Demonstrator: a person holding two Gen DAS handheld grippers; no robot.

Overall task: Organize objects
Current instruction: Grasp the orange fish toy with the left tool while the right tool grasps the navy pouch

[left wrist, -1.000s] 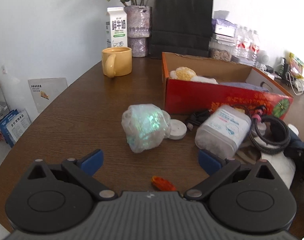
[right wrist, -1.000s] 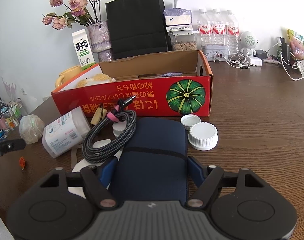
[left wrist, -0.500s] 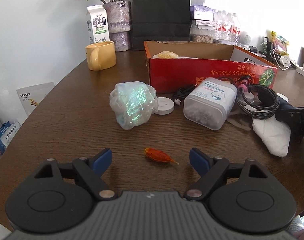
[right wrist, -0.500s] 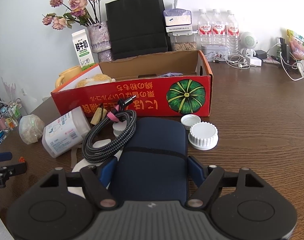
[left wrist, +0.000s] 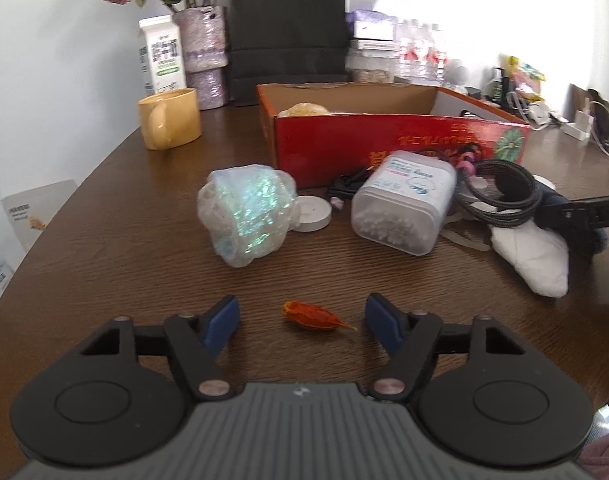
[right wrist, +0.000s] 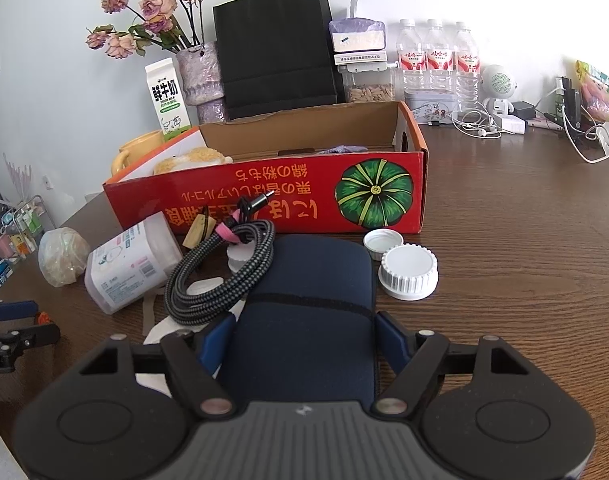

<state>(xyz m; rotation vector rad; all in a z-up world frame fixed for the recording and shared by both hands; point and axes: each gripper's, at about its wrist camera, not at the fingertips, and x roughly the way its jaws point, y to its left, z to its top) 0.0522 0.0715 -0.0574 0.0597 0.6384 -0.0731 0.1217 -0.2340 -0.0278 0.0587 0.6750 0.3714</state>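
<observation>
Black tongs [left wrist: 302, 322], blue pads, grey ribbed body

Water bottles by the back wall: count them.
3. The water bottles stand side by side by the wall: left, middle, right, behind the red box. More may be hidden.

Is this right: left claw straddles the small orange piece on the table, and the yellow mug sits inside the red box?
One thing is wrong. The yellow mug stands on the table outside the red box, to its left in the left wrist view. The left claw, closing, does straddle the small orange piece.
</observation>
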